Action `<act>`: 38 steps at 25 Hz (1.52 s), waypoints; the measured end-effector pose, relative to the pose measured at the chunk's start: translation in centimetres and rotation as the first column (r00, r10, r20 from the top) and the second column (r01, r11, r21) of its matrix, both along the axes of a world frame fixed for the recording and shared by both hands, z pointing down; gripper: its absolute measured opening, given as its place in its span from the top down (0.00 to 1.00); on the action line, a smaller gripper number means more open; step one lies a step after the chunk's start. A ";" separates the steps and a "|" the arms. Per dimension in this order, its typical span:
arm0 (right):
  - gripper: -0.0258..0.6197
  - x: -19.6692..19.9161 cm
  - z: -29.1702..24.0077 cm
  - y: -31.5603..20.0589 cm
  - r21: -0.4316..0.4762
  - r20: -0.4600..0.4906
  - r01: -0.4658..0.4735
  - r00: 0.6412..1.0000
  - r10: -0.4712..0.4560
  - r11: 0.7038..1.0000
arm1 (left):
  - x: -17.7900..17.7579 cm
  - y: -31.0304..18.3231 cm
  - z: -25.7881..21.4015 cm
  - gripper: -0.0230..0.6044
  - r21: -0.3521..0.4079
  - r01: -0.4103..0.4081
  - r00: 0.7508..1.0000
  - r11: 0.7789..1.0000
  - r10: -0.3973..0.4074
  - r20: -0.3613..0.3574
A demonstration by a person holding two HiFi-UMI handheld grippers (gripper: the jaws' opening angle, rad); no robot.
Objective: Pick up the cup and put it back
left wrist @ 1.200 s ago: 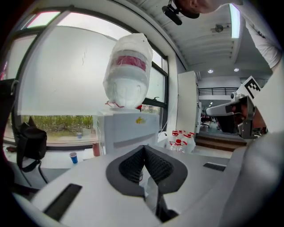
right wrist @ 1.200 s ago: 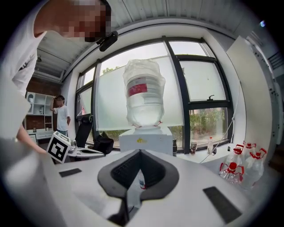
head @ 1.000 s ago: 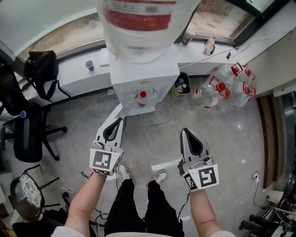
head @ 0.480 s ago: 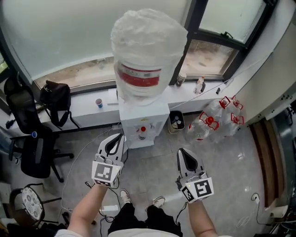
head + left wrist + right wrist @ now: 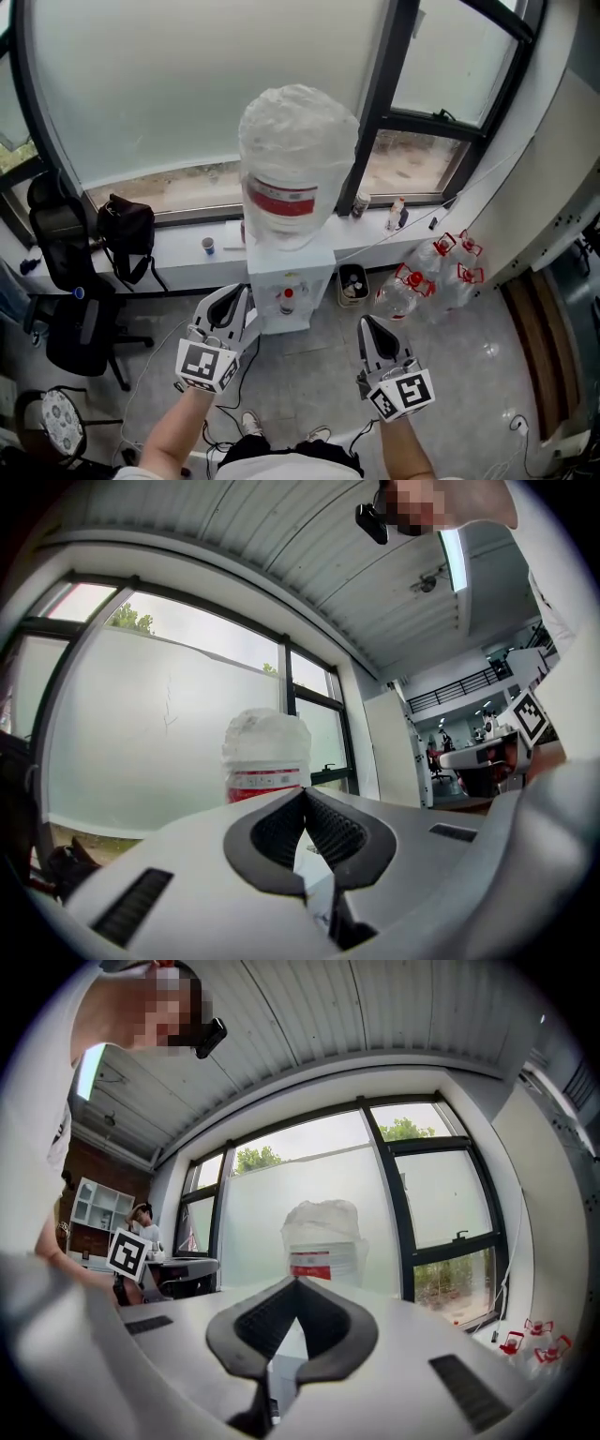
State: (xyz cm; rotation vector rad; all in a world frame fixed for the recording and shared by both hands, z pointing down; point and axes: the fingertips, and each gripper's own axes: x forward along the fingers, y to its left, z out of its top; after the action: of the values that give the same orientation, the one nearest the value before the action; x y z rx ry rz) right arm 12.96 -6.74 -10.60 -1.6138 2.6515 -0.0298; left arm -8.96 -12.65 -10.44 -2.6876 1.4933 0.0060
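Observation:
A small white and blue cup [image 5: 208, 246] stands on the white window sill [image 5: 178, 258], left of the water dispenser [image 5: 287, 286]. My left gripper [image 5: 234, 294] hangs in the air in front of the dispenser's left side, shut and holding nothing. My right gripper [image 5: 367, 324] is level with it on the right, also shut and empty. In the left gripper view the left gripper's [image 5: 303, 792] pads meet, with the big water bottle [image 5: 266, 757] beyond them. The right gripper's [image 5: 296, 1282] tips touch in the right gripper view, and the bottle [image 5: 323, 1241] stands straight ahead. Neither gripper view shows the cup.
A black bag [image 5: 127, 232] sits on the sill at the left and an office chair [image 5: 80, 323] stands below it. Small bottles [image 5: 397, 214] stand on the sill's right part. A waste bin [image 5: 353, 283] and several empty water jugs [image 5: 431, 272] lie on the floor to the right.
Both grippers have risen, staying shut. The head view has tipped up, so the whole dispenser, the sill and the window now show instead of mostly floor.

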 end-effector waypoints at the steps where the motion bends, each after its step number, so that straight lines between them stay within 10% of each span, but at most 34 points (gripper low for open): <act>1: 0.93 0.4 -0.6 0.0 0.009 0.000 -0.009 1.000 0.009 1.000 | 0.0 0.3 -0.7 0.93 0.007 -0.001 1.000 1.000 0.002 -0.006; 15: 0.93 7.2 -4.3 3.3 0.056 -0.049 -0.130 0.990 0.133 0.990 | -4.5 5.9 -6.7 0.93 0.096 0.052 0.999 0.994 -0.053 0.004; 25: 0.93 12.7 -2.9 5.8 0.006 -0.041 -0.296 0.954 0.296 0.955 | -9.0 10.5 -4.4 0.93 0.049 0.285 0.958 0.957 -0.283 -0.051; 38: 0.93 8.0 -3.5 3.6 0.044 -0.036 -0.221 0.974 0.222 0.974 | -10.9 10.8 -4.4 0.93 0.057 0.298 0.954 0.953 -0.296 -0.042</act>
State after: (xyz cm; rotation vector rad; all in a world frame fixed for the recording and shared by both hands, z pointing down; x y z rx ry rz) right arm 20.92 -3.10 -14.12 -1.9058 2.4655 0.0625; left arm -19.81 -1.84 -14.83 -2.3994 1.8582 0.0814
